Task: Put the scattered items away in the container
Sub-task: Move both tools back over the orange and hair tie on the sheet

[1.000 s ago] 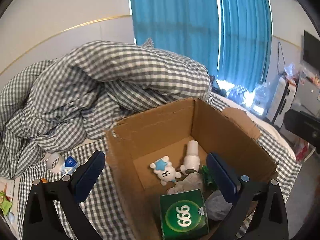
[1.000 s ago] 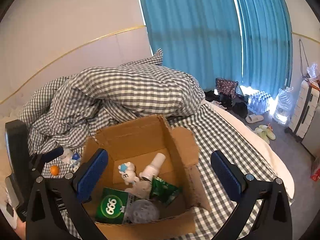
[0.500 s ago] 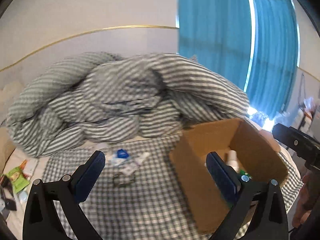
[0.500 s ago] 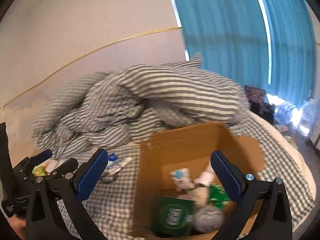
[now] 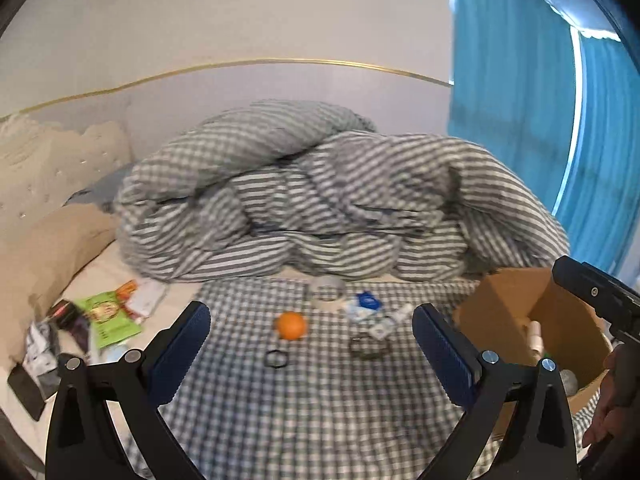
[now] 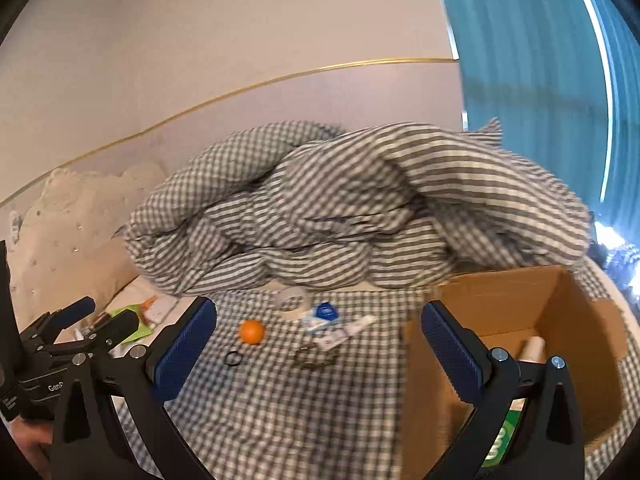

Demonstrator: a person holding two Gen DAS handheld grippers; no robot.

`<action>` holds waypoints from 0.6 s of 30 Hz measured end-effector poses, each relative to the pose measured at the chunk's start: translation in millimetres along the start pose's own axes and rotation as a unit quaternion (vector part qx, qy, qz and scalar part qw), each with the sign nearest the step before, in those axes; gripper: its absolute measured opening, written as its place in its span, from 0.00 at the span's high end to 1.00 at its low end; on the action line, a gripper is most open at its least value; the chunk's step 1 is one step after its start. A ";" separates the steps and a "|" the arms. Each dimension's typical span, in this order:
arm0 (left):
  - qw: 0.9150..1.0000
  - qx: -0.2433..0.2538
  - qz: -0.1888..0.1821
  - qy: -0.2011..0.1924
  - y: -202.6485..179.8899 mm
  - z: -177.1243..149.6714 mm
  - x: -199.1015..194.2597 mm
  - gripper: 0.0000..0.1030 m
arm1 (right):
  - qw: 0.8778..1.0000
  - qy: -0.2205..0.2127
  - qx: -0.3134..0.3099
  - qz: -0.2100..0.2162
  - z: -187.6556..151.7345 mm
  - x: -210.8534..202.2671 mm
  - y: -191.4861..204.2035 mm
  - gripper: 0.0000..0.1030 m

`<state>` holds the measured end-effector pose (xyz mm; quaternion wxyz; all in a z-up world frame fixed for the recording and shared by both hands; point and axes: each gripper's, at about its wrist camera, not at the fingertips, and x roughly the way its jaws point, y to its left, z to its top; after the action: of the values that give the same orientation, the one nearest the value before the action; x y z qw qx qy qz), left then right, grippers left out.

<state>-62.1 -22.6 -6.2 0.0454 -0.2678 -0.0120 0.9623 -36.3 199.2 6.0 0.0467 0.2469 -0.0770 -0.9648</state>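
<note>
Scattered on the checked bedsheet lie an orange ball (image 5: 291, 325) (image 6: 251, 331), a black ring (image 5: 277, 358) (image 6: 233, 358), a roll of clear tape (image 5: 328, 293) (image 6: 293, 301), a blue-capped item (image 5: 367, 302) (image 6: 325, 313), a white tube (image 6: 345, 332) and a small dark metal piece (image 5: 369, 346) (image 6: 314, 356). The open cardboard box (image 5: 516, 304) (image 6: 532, 300) stands to the right and holds several items. My left gripper (image 5: 310, 354) hangs open above the sheet, short of the ball. My right gripper (image 6: 318, 350) is open too, with its right finger over the box's left wall.
A bunched checked duvet (image 5: 320, 204) fills the back of the bed. A beige pillow (image 5: 44, 248) and padded headboard are at the left. Green packets (image 5: 110, 320) and other small things lie by the pillow. Blue curtains (image 5: 540, 140) hang at the right.
Both grippers have swung left from over the box to the scattered items on the sheet. The box has slid to the right edge of both views. Both stay open.
</note>
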 end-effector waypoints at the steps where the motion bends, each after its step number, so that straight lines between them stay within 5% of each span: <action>1: 1.000 -0.005 0.009 -0.001 11.8 -1.1 -2.3 0.00 | 1.000 0.001 -0.002 0.005 -0.1 4.1 8.0 0.00; 10: 0.997 -0.046 0.057 0.003 81.6 -14.9 -4.5 0.00 | 0.999 0.014 -0.044 0.003 -8.5 40.3 47.8 0.00; 18: 0.997 -0.045 0.056 0.022 94.5 -28.2 31.1 0.00 | 0.996 0.014 -0.082 -0.015 -20.9 71.6 51.4 0.00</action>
<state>-81.8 -113.8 -50.9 -0.0207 -0.2907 -0.0393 0.9558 -86.1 136.9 -36.9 0.0537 0.2571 0.0066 -0.9649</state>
